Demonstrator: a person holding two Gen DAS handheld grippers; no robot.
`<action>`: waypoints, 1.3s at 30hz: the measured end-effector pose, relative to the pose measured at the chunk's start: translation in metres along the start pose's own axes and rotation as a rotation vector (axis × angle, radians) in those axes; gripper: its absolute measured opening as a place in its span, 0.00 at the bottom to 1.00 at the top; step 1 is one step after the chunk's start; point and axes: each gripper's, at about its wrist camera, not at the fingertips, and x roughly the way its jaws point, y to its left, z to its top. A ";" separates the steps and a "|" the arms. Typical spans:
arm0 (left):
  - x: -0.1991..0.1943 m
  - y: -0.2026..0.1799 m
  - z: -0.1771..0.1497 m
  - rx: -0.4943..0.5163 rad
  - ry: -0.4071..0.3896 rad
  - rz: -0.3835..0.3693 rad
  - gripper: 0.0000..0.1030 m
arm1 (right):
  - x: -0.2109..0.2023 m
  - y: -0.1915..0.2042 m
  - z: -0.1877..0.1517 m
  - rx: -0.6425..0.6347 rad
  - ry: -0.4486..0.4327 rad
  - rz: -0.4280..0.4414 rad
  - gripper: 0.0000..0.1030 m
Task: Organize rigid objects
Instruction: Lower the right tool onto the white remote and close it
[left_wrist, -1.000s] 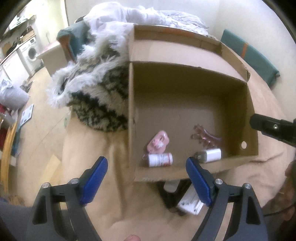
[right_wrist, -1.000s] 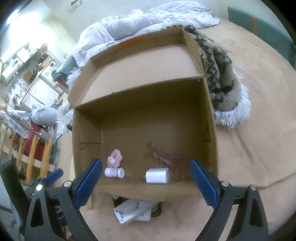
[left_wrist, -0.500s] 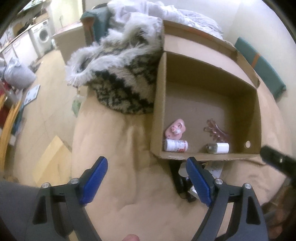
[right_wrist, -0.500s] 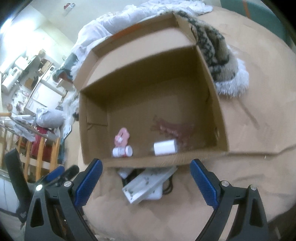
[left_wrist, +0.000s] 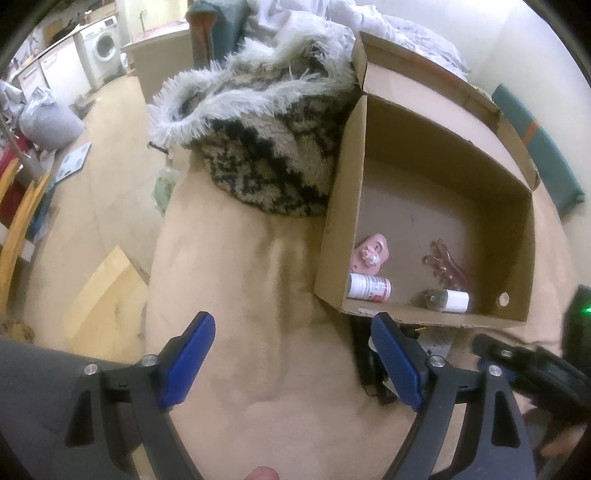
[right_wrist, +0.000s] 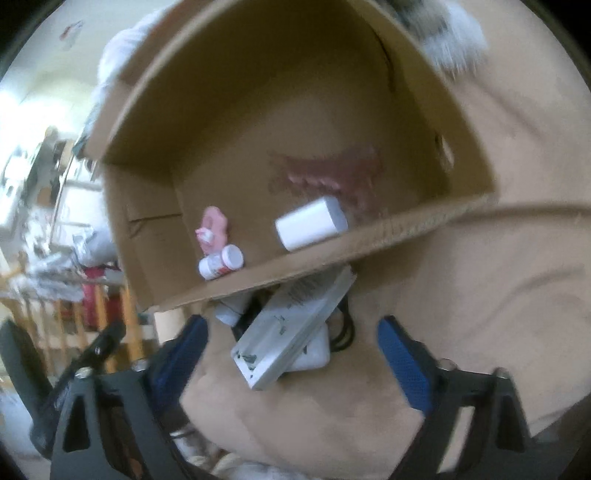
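A cardboard box (left_wrist: 436, 206) sits open on a tan-covered surface (left_wrist: 251, 295), and four small rigid things already lie along its near wall: a pink case (left_wrist: 370, 254), a small white bottle with a red label (left_wrist: 368, 288), a dark red hair claw (left_wrist: 445, 264) and a white cylindrical container (left_wrist: 448, 300). That much of the sorting looks done. What appears left is a small pile just outside the box, against its near wall: a flat white rectangular block (right_wrist: 295, 325) lying tilted over a white adapter-like piece (right_wrist: 314, 358), with a black cable (right_wrist: 341, 332) beside and under them. I cannot tell whether anything more lies beneath. The right gripper (right_wrist: 291, 354) hangs over this pile with its blue pads either side of the white block; its jaws have just been closing but are wide apart, not pressing on the block, and the view is blurred. The left gripper (left_wrist: 293, 360) is off to the left over bare tan cover, jaws wide and holding nothing, its right pad near the dark cable at the box's near left corner. A furry black-and-cream blanket (left_wrist: 266, 147) is bunched against the box's left wall, touching it. My judgement: the task is past halfway, with the white block likely the next thing to lift into the box, then the adapter and cable.
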 end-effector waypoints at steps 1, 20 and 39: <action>0.000 0.000 0.000 0.001 0.003 -0.003 0.83 | 0.007 -0.003 0.001 0.015 0.018 0.006 0.75; 0.007 -0.002 0.001 0.008 0.015 -0.001 0.83 | 0.057 0.020 -0.002 0.010 0.036 0.027 0.42; 0.013 -0.009 -0.003 0.042 0.031 -0.010 0.82 | -0.012 0.025 -0.037 -0.055 -0.046 0.015 0.23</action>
